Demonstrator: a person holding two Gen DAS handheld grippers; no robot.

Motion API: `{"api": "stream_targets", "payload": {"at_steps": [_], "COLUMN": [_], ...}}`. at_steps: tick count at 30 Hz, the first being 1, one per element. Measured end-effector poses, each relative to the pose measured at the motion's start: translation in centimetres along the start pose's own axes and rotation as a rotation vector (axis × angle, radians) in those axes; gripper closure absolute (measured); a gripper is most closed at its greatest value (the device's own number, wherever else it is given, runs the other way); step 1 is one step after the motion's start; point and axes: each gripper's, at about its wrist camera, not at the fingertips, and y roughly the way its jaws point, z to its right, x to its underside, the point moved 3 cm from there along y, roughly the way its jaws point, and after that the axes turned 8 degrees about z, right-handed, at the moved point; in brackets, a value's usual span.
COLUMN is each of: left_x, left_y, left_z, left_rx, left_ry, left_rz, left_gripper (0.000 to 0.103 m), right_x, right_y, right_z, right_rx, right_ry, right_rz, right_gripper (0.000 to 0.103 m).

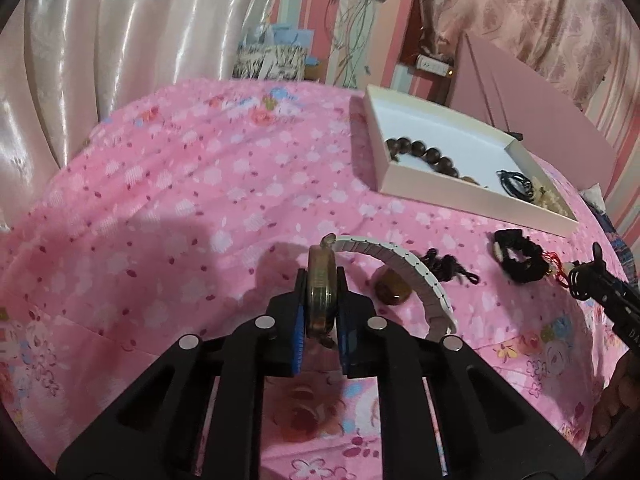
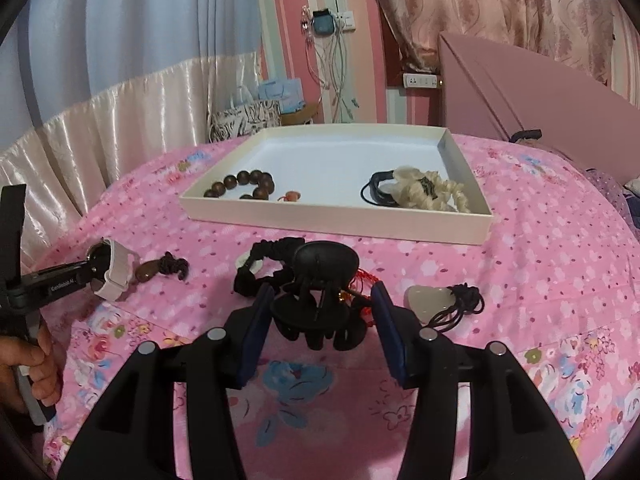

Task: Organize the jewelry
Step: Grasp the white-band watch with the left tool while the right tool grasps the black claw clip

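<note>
My left gripper (image 1: 320, 280) is shut on a round brass watch (image 1: 319, 300) held edge-on; its white band (image 1: 404, 266) arcs away to the right. The right wrist view shows that same gripper (image 2: 90, 272) at the far left with the watch (image 2: 114, 276). My right gripper (image 2: 322, 292) is shut on a black hair claw clip (image 2: 320, 276), its teeth hanging down. On the bedspread lie a brown pendant (image 1: 394, 290) on a black cord, a black scrunchie (image 1: 520, 258) and a pale pendant (image 2: 428, 300) with a dark cord.
A shallow white tray (image 2: 332, 220) sits beyond the loose pieces and holds a brown bead bracelet (image 2: 244, 184), black hair ties (image 2: 376, 192) and a cream scrunchie (image 2: 432, 194). A pink headboard (image 2: 520, 92) rises behind it on the right, curtains hang on the left. A hand (image 2: 32, 364) grips the left tool.
</note>
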Motion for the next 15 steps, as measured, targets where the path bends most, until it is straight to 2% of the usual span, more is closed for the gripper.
{"api": "stream_targets", "payload": {"at_steps": [7,15], "left_x": [-1.1,-6.5], "left_y": [-1.3,-2.3], "left_z": [1.8,5.9], "left_rx": [0.053,0.099], "left_ry": [0.033,0.116], "left_rz": [0.018,0.119], "left_gripper": [0.092,0.092], "right_x": [-1.6,-6.4], "right_y": [-1.9,-2.9], "right_z": [0.2,1.5], "right_rx": [-0.021,-0.043], "right_ry": [0.006,0.001], "right_rz": [0.042,0.124], "right_gripper": [0.053,0.053]}}
